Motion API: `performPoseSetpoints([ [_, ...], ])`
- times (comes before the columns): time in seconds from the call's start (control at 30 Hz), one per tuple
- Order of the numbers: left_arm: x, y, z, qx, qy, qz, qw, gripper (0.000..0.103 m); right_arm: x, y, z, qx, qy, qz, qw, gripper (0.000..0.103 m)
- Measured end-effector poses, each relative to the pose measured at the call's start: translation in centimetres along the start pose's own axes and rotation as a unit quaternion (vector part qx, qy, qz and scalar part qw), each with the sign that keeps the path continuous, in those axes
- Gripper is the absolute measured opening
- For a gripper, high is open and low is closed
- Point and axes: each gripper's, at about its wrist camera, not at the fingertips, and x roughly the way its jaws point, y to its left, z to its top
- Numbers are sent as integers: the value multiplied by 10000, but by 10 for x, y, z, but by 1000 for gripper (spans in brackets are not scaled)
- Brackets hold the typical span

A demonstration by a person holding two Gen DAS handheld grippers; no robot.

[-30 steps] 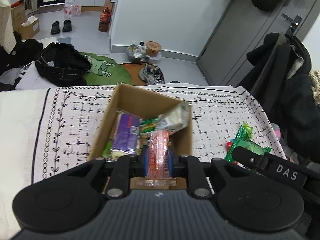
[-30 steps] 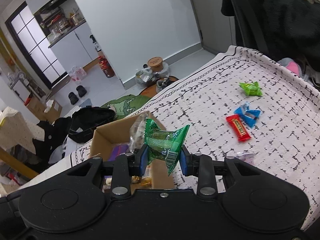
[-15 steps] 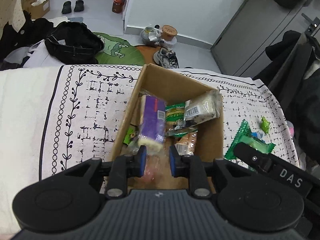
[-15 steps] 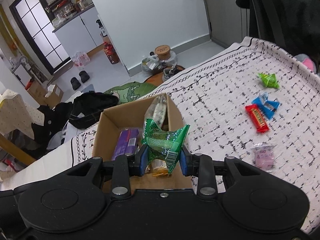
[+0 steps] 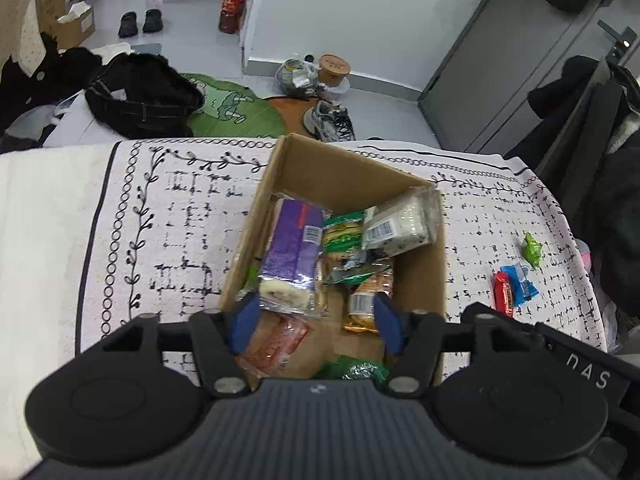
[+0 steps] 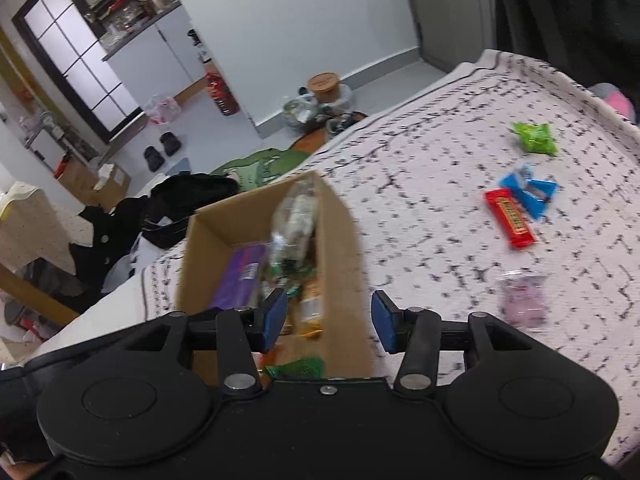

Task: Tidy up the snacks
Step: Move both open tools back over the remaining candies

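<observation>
Left gripper (image 5: 316, 322), right gripper (image 6: 325, 322): both hanging over cardboard box (image 5: 424, 280), jaws gaping wide, carrying nothing. Loose snacks lying on patterned cloth (image 6: 420, 168): red bar (image 6: 510, 218), blue packet (image 6: 528, 192), green packet (image 6: 536, 138), pink packet (image 6: 522, 300). Handling judgement: light, crinkly, slippery wrappers; pinching across mid-body.

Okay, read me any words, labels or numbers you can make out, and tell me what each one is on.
"DAS": white letters on the right gripper's black body, seen in the left wrist view.
Purple packet, red bar, other wrappers in the cardboard box: print and barcodes too small or blurred to read.
</observation>
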Motion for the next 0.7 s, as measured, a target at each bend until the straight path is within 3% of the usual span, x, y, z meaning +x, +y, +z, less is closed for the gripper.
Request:
performPoseSetpoints([
  [0.17,0,-19,-3,234,-58,-177,9996,80,-7,-26,4,118,-49,-141,9998,48],
  [0.4,4,-47,-10,522,-13,-215,9984,82,-18,-56,11,258,-157,-247,9992,56],
  [0.7,0,-62,-5,340,-209,-158,9991,86,-31,-99,20,564,-332,-335,9973,66],
])
